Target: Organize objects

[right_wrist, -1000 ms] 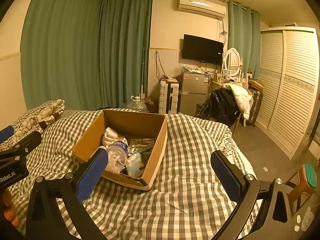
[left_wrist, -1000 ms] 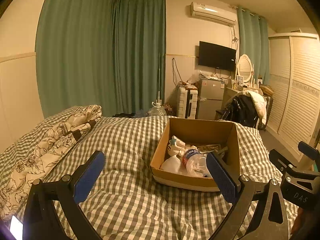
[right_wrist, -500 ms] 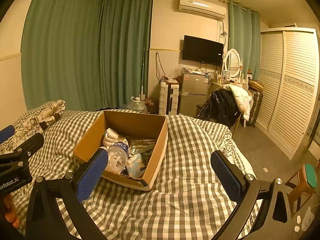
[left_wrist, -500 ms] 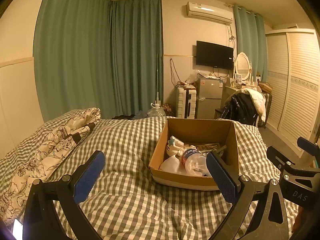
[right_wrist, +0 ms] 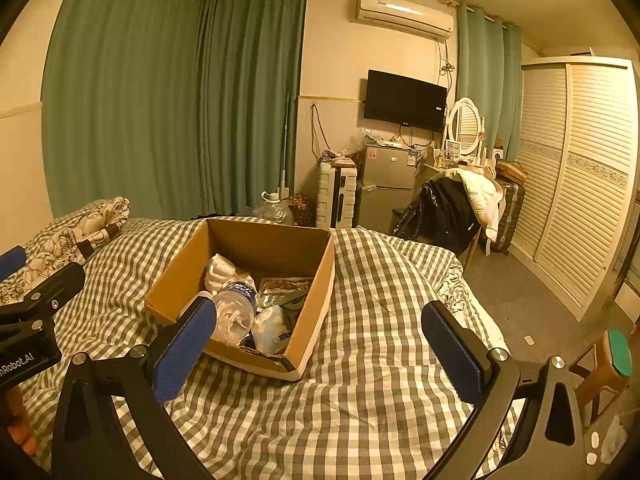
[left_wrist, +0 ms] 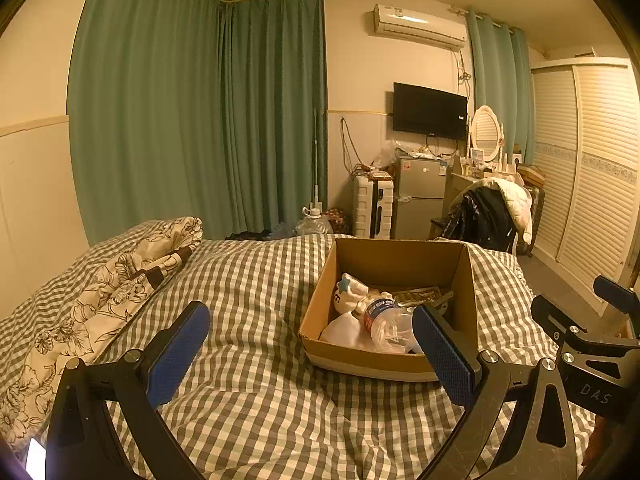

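Both sets of jaws stand wide apart, empty, low over the checked bed (left_wrist: 248, 420). The cardboard box (right_wrist: 320, 300) lies ahead: forward-right of the left gripper (left_wrist: 312, 356), forward-left of the right gripper (right_wrist: 320, 340), which looks nearer. Inside, the water bottle (right_wrist: 234, 308) lies on its side, base toward the grippers. The smaller contents are hard to identify.

Both views are dim and soaked in a warm yellow-orange cast, typical indoor night lighting. The brightest patch is the ceiling and upper wall around the air conditioner (left_wrist: 420, 26), so the light seems to come from overhead there. Below it, the cardboard box (right_wrist: 320, 280) holds soft shadow inside. Heavy fisheye bending toward the edges, with black vignetted corners. Focus is decent, slightly grainy.
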`<state>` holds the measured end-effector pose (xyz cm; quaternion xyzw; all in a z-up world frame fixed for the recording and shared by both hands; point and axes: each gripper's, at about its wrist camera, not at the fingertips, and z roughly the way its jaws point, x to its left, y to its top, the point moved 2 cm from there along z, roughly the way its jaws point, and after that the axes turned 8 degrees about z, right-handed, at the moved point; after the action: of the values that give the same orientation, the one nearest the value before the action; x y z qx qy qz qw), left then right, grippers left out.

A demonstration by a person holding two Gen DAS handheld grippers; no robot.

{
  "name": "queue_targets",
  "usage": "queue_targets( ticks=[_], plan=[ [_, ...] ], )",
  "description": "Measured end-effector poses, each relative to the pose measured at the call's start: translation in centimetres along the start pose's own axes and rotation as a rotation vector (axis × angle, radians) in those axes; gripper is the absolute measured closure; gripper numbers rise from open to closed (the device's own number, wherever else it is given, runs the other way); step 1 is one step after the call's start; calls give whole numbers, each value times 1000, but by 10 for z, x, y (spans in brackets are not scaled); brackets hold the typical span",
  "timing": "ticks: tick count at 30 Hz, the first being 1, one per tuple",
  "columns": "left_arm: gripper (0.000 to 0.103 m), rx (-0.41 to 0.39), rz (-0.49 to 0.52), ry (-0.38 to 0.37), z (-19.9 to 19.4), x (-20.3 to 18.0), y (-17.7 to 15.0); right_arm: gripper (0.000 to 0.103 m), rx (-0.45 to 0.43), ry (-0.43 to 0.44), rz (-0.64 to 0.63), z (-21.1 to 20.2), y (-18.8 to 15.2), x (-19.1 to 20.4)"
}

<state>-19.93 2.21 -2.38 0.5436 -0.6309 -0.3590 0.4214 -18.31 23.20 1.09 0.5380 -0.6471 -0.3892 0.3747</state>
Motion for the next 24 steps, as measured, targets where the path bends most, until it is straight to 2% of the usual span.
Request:
queue_targets(
  ticks=[10,24],
  plan=[
    [0,-35,2,4,-7,-2,2,0,-3,-11,-13,-1,1,0],
    [0,-20,13,14,-5,-3,0,0,0,-9,-16,-1,0,1]
  ],
)
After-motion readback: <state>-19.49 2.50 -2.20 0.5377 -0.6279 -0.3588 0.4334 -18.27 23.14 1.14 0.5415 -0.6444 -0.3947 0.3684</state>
